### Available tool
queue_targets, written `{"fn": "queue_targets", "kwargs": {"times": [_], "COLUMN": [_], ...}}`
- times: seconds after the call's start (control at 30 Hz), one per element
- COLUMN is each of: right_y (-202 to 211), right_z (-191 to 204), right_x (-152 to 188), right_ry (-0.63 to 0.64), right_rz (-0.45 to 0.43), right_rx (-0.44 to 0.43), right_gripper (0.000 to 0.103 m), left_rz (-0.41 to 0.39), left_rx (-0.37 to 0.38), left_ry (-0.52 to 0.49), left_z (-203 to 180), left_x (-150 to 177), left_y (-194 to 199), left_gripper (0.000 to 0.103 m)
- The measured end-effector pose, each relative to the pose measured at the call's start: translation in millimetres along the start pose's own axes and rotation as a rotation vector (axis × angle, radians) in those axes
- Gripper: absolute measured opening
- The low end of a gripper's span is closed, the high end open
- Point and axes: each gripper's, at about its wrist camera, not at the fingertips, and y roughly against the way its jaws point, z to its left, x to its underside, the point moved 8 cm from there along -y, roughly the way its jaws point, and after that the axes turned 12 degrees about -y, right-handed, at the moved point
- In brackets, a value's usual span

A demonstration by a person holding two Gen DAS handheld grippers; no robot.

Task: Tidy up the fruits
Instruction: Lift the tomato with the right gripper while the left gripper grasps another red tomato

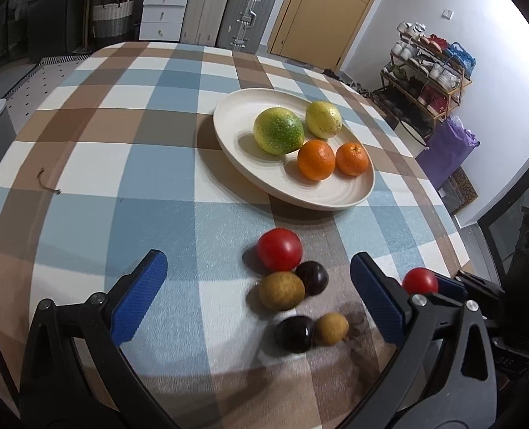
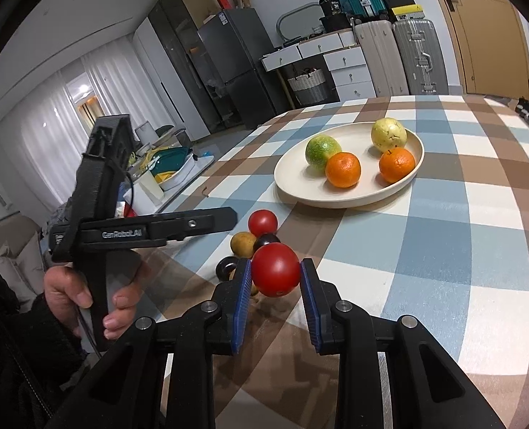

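A cream plate [image 1: 236, 107] [image 2: 293, 175] on the checked tablecloth holds a green fruit [image 1: 278, 130], a yellow fruit [image 1: 323, 119] and two oranges [image 1: 316, 159] [image 1: 352, 158]. In front of it lie a red tomato [image 1: 280, 249] [image 2: 262, 222], two brown fruits [image 1: 281, 290] [image 1: 330, 328] and two dark plums [image 1: 312, 277] [image 1: 295, 333]. My left gripper [image 1: 258, 273] is open above this cluster. My right gripper [image 2: 276, 274] is shut on a second red tomato [image 2: 276, 274], also seen in the left wrist view [image 1: 420, 280].
The table edge curves at the right, with a shoe rack [image 1: 429, 75] and purple bag [image 1: 446, 150] beyond. Suitcases [image 1: 228, 10] and drawers stand behind the table. A small twig [image 1: 46, 182] lies on the cloth at the left.
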Motion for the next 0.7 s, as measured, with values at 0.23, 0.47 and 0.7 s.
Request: {"fn": "queue_targets", "kwargs": {"times": [0.23, 0.47, 0.7], "right_y": [-5.4, -10.7, -12.2], "right_z": [-7.6, -11.6, -10.7], "right_x": [-4.8, -6.8, -5.3], "right_ry": [-0.019, -0.026, -0.024], "right_rz": [0.009, 0.021, 0.033], "right_rx": [-0.012, -0.023, -0.034], "right_gripper": [0.028, 0.028, 0.028], "left_rz": [0.053, 0.091, 0.114], "left_rx": [-0.019, -0.004, 0.032], "left_ry": [0.005, -0.007, -0.040], "left_z": [6.0, 4.0, -5.0], "left_x": [-6.4, -10.0, -12.2], "left_y": [-23.1, -38.0, -41.8], "left_gripper": [0.102, 0.087, 0.048]}}
